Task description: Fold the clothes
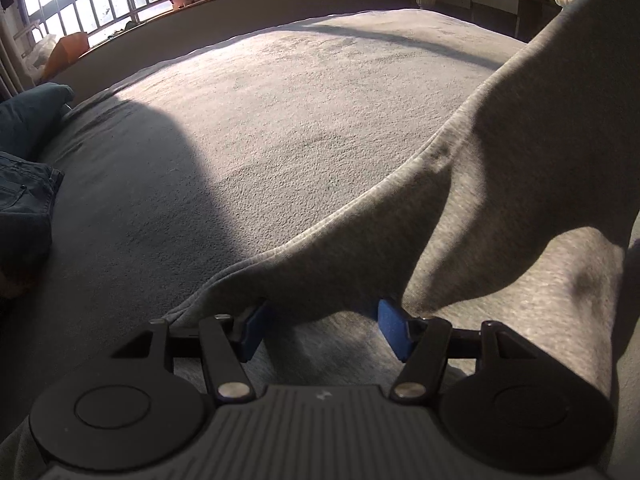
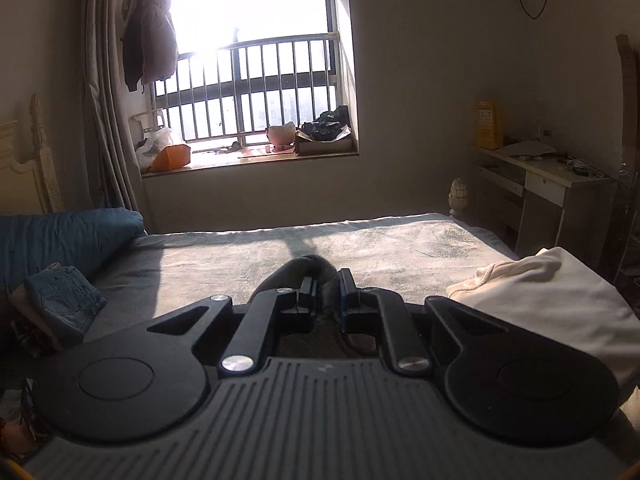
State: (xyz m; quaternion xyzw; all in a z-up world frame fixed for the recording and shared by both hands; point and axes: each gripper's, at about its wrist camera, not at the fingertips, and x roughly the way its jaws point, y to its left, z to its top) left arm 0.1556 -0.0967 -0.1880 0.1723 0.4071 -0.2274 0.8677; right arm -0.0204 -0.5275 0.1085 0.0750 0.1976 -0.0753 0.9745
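A grey sweatshirt-like garment (image 1: 520,152) rises from the grey bed cover (image 1: 280,120) toward the upper right in the left wrist view, one part lifted and stretched. My left gripper (image 1: 322,330) stands open over its lower edge. The cloth drapes over the tips of the blue pads (image 1: 394,334), which sit wide apart and do not press on it. In the right wrist view my right gripper (image 2: 326,292) is shut on a bunched fold of the grey garment (image 2: 308,266), held high above the bed (image 2: 240,252).
Folded jeans (image 2: 64,300) and a blue pillow (image 2: 60,236) lie at the bed's left. A white garment (image 2: 552,292) lies at the right edge. A desk (image 2: 552,184) stands by the right wall, and a cluttered window sill (image 2: 248,156) lies beyond the bed.
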